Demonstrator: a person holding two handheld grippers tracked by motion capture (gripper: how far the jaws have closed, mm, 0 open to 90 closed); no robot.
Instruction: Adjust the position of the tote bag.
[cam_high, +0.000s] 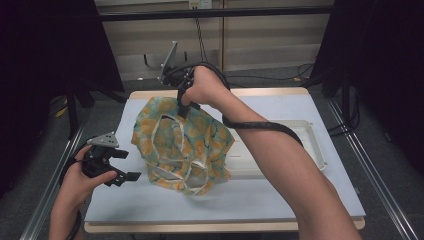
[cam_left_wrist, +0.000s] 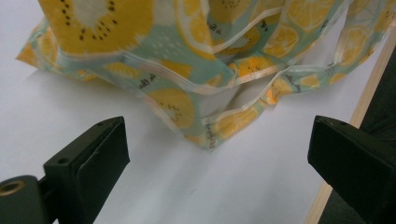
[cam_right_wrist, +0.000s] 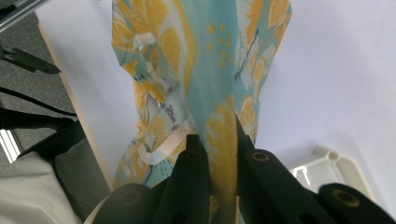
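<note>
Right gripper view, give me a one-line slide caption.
Right gripper pinches a fold of the citrus-print cloth, which hangs over the white table.

left gripper (cam_high: 131, 170): low by table's left edge, jaws wide apart, nothing between | right gripper (cam_high: 184, 106): raised, pointing down, jaws clamped, forearm stretched forward

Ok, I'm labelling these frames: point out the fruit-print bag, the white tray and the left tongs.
fruit-print bag (cam_high: 180, 145), high view, middle of the cloth.
white tray (cam_high: 312, 142), high view, right rim.
left tongs (cam_high: 131, 165), high view, between the open tips.
</note>
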